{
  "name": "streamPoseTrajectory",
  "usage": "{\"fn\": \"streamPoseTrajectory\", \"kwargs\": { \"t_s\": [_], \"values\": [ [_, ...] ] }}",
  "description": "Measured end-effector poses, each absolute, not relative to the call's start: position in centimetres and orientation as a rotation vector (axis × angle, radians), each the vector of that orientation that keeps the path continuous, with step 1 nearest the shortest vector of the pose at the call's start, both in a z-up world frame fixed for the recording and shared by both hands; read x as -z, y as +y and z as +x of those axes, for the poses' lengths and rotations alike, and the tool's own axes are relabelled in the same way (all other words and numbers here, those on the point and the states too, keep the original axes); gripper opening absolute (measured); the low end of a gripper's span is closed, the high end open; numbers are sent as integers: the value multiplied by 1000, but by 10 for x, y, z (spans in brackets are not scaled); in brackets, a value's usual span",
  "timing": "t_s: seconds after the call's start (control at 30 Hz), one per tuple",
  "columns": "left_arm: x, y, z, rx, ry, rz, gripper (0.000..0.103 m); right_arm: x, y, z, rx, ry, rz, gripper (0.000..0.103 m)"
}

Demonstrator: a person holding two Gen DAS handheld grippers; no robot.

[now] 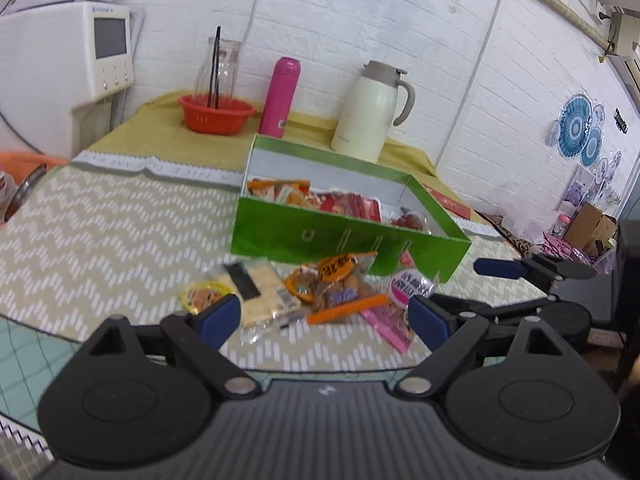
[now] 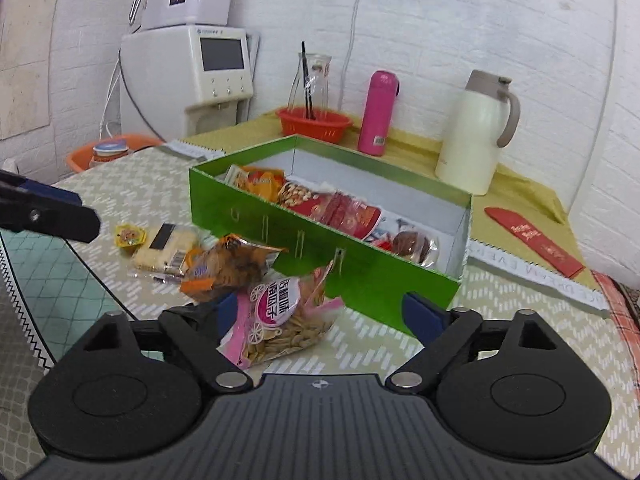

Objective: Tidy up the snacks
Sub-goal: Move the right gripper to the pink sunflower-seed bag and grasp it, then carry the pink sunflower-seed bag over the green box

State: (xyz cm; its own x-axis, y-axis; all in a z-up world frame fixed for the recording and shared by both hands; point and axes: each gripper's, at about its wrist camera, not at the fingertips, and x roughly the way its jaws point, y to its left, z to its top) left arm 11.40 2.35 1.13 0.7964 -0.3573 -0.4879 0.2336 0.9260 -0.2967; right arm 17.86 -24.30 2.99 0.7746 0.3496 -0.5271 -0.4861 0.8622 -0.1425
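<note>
A green box point(image 1: 344, 240) point(image 2: 320, 248) stands on the patterned table and holds several snack packets. In front of it lie loose snacks: an orange bag point(image 1: 340, 288) point(image 2: 228, 268), a pink seed bag point(image 1: 396, 308) point(image 2: 284, 320), a pale cracker pack point(image 1: 264, 292) point(image 2: 164, 248) and a small yellow cup point(image 1: 200, 296) point(image 2: 130, 236). My left gripper point(image 1: 324, 320) is open, just short of the loose snacks. My right gripper point(image 2: 316, 316) is open with the pink seed bag between its fingers, untouched as far as I can tell.
At the back stand a red basket with a glass carafe point(image 1: 216, 112) point(image 2: 314, 120), a pink flask point(image 1: 280, 98) point(image 2: 380, 114) and a cream jug point(image 1: 372, 112) point(image 2: 476, 132). A white dispenser point(image 1: 68, 64) is at the left. A red envelope point(image 2: 536, 240) lies to the right of the box.
</note>
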Motion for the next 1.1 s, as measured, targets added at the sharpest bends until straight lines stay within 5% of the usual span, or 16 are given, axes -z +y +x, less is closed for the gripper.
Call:
{"fn": "streamPoseTrajectory", "kwargs": {
  "t_s": [0.2, 0.23, 0.37, 1.1],
  "values": [
    [-1, 24, 103, 359, 593, -215, 90, -14, -241, 205, -474, 566, -198, 102],
    [-1, 22, 103, 374, 596, -213, 90, -12, -243, 207, -489, 601, -166, 82],
    [5, 10, 105, 447, 616, -210, 90, -13, -261, 190, -470, 652, -11, 77],
    [31, -78, 183, 752, 775, -206, 90, 1, -300, 115, -459, 599, 88, 85]
  ]
}}
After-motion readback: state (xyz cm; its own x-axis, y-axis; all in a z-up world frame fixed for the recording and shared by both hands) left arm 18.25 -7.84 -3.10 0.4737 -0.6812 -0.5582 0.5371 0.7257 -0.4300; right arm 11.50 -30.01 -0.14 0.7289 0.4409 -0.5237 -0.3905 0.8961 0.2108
